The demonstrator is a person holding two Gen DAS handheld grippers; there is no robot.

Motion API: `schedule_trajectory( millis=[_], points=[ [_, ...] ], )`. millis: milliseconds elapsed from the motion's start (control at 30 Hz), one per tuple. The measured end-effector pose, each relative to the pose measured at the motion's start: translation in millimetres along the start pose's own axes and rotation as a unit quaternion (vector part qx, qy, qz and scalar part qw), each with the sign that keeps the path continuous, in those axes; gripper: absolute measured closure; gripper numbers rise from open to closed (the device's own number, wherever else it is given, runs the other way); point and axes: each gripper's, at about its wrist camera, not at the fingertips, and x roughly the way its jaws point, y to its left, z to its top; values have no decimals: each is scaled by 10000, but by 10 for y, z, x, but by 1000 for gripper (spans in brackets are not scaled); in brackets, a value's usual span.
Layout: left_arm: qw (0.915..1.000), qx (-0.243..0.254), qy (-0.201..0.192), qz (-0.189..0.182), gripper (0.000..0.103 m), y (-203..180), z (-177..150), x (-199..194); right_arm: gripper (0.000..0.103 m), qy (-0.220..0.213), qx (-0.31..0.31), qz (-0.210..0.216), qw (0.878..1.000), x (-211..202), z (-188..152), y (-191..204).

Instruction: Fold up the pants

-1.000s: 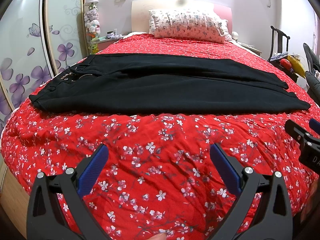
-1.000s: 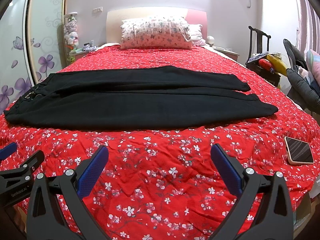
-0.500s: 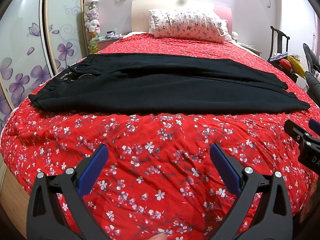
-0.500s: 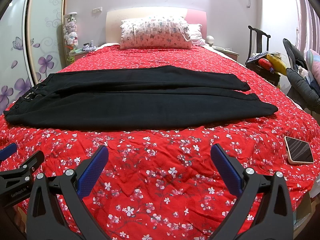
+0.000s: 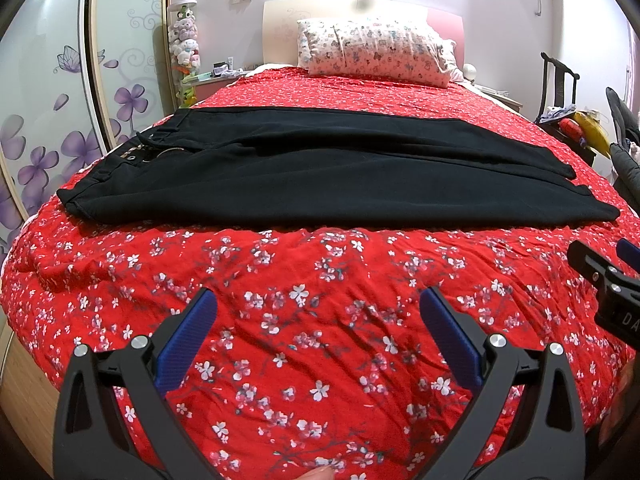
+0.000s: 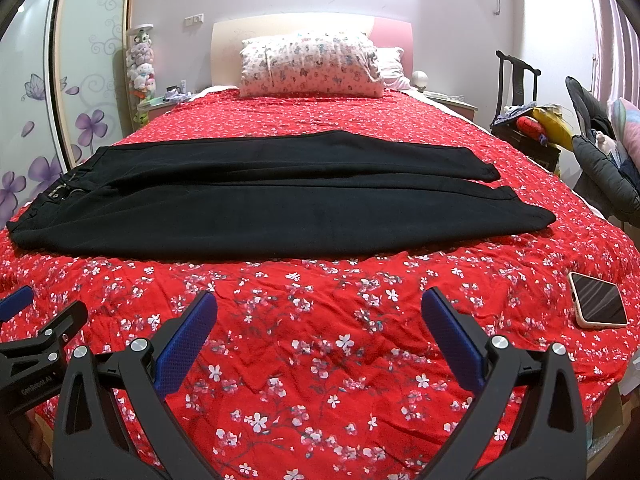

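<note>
While both grippers' fingers (image 5: 202,316) gape empty, pants (image 6: 280,204) lie well beyond.

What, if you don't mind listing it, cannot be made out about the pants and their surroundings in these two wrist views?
- Pants: underside hidden, both views.
- Waist hardware: too small to identify, left view.
- Phone: screen dark; out of the left view.
- Right gripper in the left view: cut off at the right edge.
- Left gripper: handle below frame.

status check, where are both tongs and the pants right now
Left tongs open, right tongs open, both above red floral bedspread. Black pants flat, unfolded, untouched. Cream-cased smartphone near bed's right edge, apart from pants.
</note>
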Motion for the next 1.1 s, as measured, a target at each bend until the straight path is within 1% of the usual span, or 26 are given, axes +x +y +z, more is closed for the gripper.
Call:
schedule_trajectory(
  millis=[600, 667, 1100],
  points=[
    [10000, 0, 6, -12, 2, 1, -22, -15, 1, 8, 5, 1, 10000, -12, 10, 61],
    [10000, 8, 1, -16, 2, -22, -16, -6, 1, 12, 10, 1, 10000, 24, 1, -19],
    [10000, 19, 6, -40, 2, -86, 15, 4, 1, 18, 27, 13, 10000, 21, -4, -26]
  ],
)
